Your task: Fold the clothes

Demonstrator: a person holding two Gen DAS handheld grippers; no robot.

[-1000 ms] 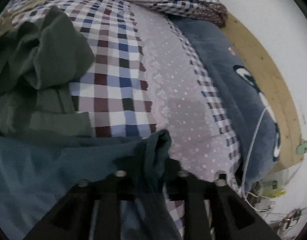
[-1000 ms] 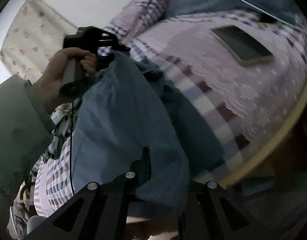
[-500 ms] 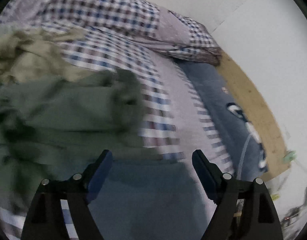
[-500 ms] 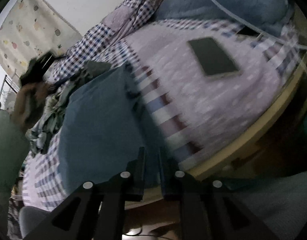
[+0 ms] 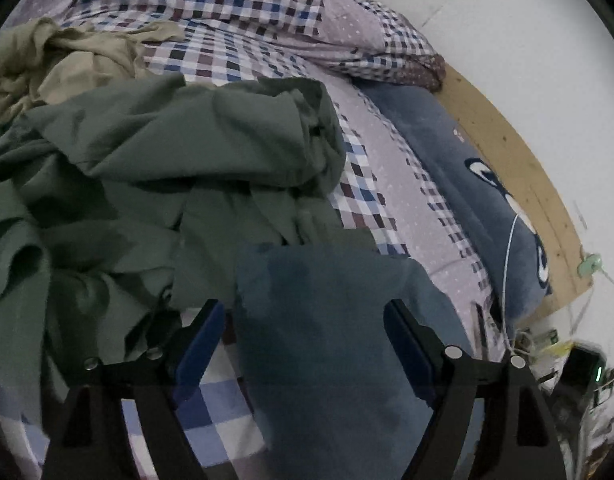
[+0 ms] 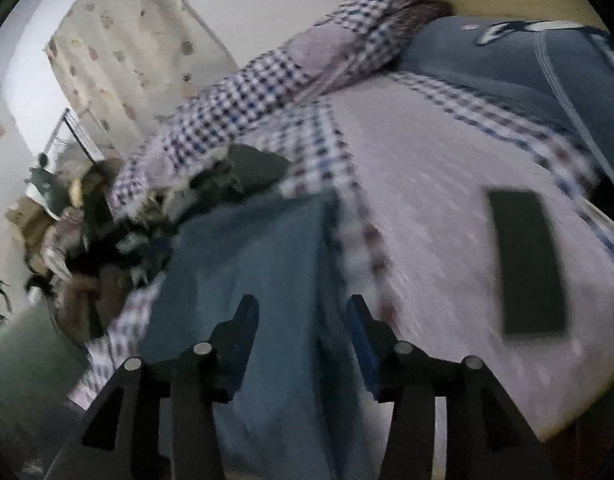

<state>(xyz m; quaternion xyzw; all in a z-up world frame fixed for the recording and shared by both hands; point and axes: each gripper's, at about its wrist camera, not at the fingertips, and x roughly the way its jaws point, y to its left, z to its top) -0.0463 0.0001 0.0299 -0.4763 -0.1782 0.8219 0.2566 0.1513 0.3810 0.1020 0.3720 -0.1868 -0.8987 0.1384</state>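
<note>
- Checked bed is lying under everything.
- Blue cloth is lying flat between both grippers' jaws.
- Left gripper is closing a little, holding nothing.
- Right gripper is opening, letting go.
- Cloth looks soft, light; grab corners.

Both wrist views angled down, close over the bed, sharing the blue garment.

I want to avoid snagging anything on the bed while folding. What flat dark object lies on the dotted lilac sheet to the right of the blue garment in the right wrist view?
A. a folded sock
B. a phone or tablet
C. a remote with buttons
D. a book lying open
B: a flat dark rectangular slab, a phone or tablet, lies on the sheet apart from the blue garment.
</note>
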